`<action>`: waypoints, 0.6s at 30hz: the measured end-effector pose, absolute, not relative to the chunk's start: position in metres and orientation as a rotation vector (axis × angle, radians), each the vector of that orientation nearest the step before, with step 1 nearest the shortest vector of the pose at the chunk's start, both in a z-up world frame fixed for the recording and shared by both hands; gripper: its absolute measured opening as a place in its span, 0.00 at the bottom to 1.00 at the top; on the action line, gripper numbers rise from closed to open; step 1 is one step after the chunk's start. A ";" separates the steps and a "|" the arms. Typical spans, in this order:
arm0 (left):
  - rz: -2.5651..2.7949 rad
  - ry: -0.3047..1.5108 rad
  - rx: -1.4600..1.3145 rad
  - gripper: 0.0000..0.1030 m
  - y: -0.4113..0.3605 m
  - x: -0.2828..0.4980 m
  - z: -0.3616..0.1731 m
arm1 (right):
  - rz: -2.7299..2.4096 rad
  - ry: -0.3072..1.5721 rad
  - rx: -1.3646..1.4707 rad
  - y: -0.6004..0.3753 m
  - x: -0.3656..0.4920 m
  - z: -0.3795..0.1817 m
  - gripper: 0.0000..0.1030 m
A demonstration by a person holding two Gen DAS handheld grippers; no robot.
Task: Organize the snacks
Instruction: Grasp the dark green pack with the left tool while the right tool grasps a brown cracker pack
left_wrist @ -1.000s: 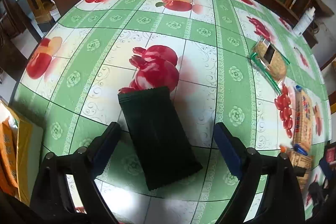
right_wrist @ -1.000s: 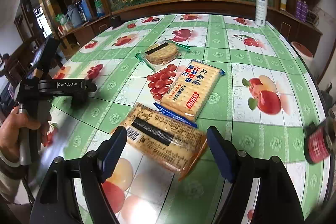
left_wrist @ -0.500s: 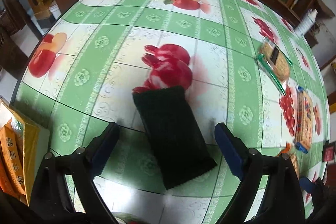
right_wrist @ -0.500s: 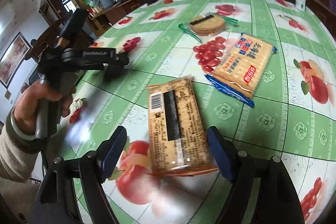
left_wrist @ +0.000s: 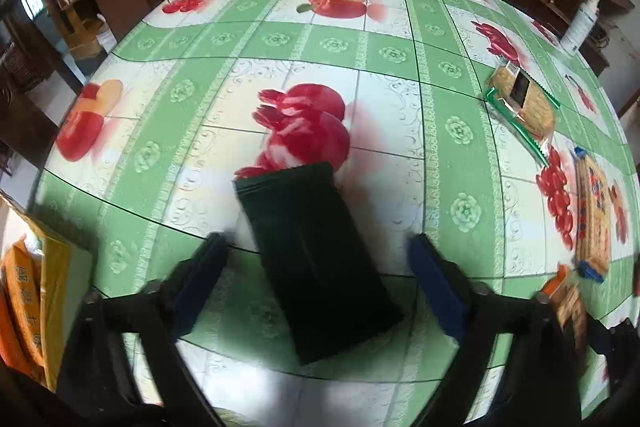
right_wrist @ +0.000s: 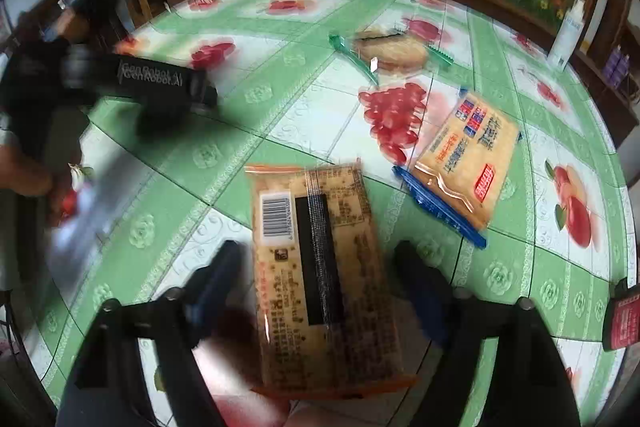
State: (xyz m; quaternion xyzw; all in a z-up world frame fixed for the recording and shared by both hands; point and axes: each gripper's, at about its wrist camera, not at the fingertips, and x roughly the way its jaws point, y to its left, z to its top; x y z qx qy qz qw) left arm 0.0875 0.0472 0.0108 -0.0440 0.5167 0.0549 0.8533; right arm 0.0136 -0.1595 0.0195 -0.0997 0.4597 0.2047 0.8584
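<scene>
A dark green snack packet (left_wrist: 316, 259) lies flat on the green fruit-print tablecloth, between the fingers of my open left gripper (left_wrist: 320, 275), which touch nothing. An orange cracker pack with a barcode (right_wrist: 324, 275) lies between the fingers of my open right gripper (right_wrist: 320, 279), untouched. A blue-edged cracker pack (right_wrist: 468, 155) lies to its right; it also shows in the left wrist view (left_wrist: 592, 215). A round cracker pack with green ends (right_wrist: 392, 51) lies farther back, and shows in the left wrist view (left_wrist: 524, 103).
A yellow and orange bag (left_wrist: 28, 303) sits off the table's left edge. A white bottle (right_wrist: 568, 35) stands on the far right ledge. A small red packet (right_wrist: 624, 319) lies at the right edge. The person's hand holds the left gripper (right_wrist: 132, 83).
My right gripper swung left and forward, so the orange pack now lies lengthwise between its fingers. My left gripper moved slightly nearer the dark green packet.
</scene>
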 end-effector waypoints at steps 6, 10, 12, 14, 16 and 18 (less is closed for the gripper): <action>0.068 1.081 -0.094 0.48 0.057 0.076 0.017 | 0.471 0.958 -0.162 -0.164 0.003 0.021 0.55; 0.043 1.077 -0.113 0.47 0.060 0.059 0.018 | 0.496 0.939 -0.123 -0.162 -0.006 0.025 0.55; 0.038 1.070 -0.115 0.48 0.062 0.050 0.020 | 0.502 0.929 -0.110 -0.156 -0.007 0.029 0.55; 0.036 1.057 -0.110 0.48 0.063 0.042 0.024 | 0.507 0.921 -0.106 -0.151 -0.008 0.032 0.55; 0.034 1.033 -0.092 0.48 0.063 0.031 0.031 | 0.508 0.913 -0.102 -0.148 -0.010 0.035 0.55; 0.034 1.011 -0.080 0.48 0.065 0.022 0.037 | 0.512 0.910 -0.100 -0.144 -0.011 0.038 0.55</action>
